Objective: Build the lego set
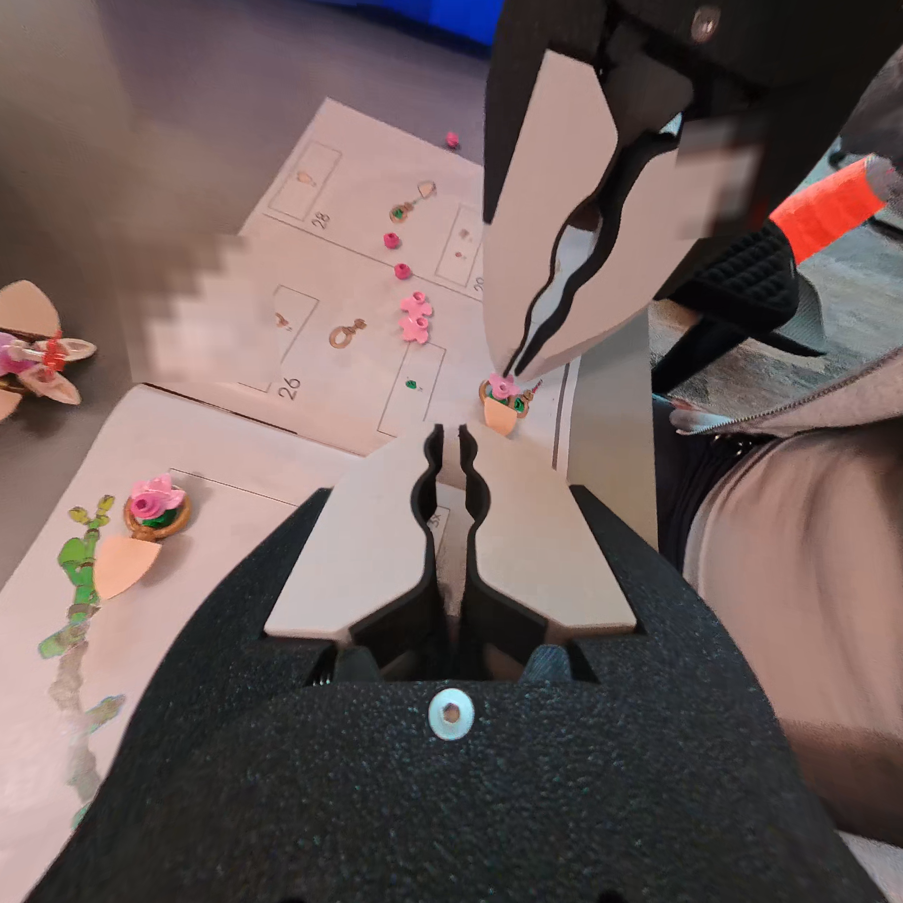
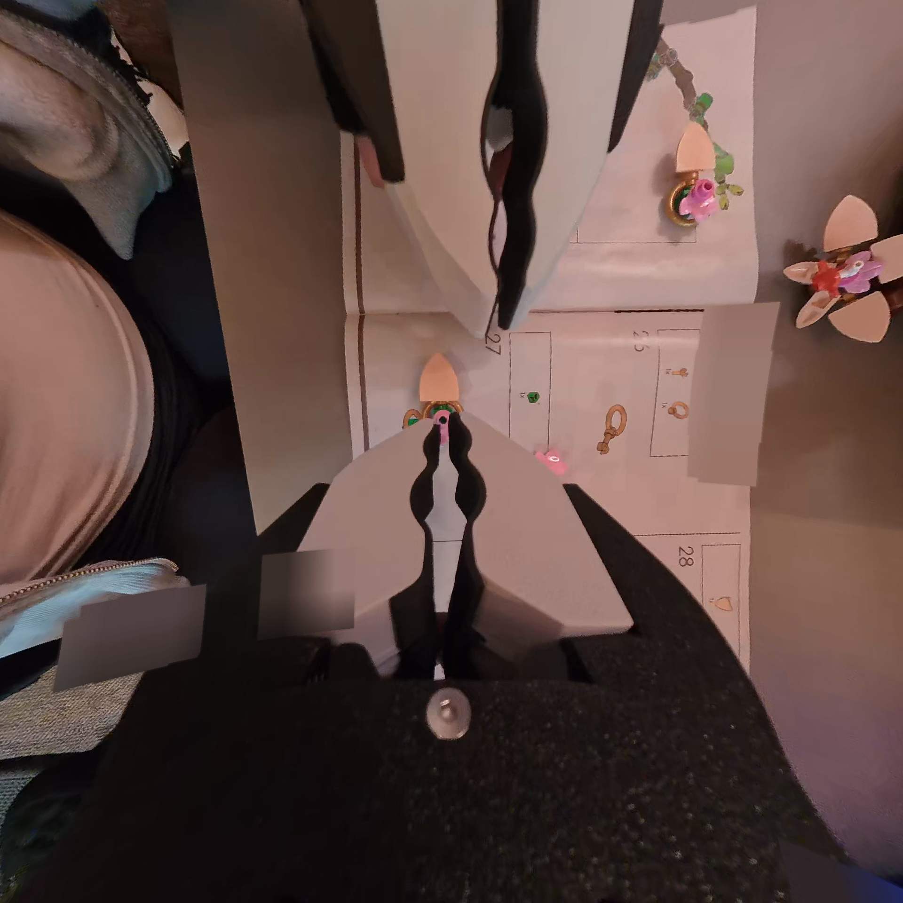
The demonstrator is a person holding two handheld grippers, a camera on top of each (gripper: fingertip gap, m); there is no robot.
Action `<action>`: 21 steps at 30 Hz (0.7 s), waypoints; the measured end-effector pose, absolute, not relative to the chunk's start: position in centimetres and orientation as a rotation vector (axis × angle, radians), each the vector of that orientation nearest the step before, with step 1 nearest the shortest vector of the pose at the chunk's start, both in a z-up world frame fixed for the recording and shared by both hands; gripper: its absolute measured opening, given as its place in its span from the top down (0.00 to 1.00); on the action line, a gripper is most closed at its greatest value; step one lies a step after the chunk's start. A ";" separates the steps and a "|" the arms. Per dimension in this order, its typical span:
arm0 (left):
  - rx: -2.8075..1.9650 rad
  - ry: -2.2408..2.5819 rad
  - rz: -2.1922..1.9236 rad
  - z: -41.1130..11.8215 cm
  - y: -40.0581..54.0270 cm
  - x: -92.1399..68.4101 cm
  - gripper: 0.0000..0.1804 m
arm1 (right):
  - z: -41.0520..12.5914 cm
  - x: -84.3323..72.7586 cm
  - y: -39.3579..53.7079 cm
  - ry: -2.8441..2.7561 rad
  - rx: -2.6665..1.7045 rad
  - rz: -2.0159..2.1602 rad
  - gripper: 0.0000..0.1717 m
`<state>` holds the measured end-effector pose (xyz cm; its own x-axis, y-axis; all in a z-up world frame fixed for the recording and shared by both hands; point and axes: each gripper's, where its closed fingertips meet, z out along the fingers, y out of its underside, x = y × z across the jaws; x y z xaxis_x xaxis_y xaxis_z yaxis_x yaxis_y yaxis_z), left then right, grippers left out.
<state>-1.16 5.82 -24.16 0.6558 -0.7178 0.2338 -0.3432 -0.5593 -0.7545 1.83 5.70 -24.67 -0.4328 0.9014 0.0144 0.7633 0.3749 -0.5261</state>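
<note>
Pink flower [image 2: 442, 430] sits clamped edge-on at the tips of the right gripper [image 2: 443, 427], directly over the gold ring [image 2: 442, 408] of a tan-petal piece [image 1: 501, 415]; left gripper [image 1: 450, 430], slightly apart and empty, hovers just beside.

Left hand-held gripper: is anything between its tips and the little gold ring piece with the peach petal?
Nothing visible lies between the left hand-held gripper and the ring piece, only bare booklet page. The right hand-held gripper reaches from above, pinching the pink flower on the piece's far side.
</note>
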 end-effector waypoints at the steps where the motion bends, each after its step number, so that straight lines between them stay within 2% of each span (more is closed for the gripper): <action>1: -2.190 0.840 -0.709 -24.4 5.6 -1.0 0.96 | -24.7 1.8 5.7 -2.345 -1.476 0.652 0.98; 21: -2.243 0.915 -0.734 -25.9 4.8 0.0 0.97 | -25.8 1.7 5.4 -2.495 -1.537 0.479 0.99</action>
<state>-0.04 4.78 -25.90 0.6093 -0.7490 0.2603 -0.4165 -0.5816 -0.6988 1.72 5.43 -25.81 -0.4531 0.8912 -0.0217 0.8359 0.4162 -0.3578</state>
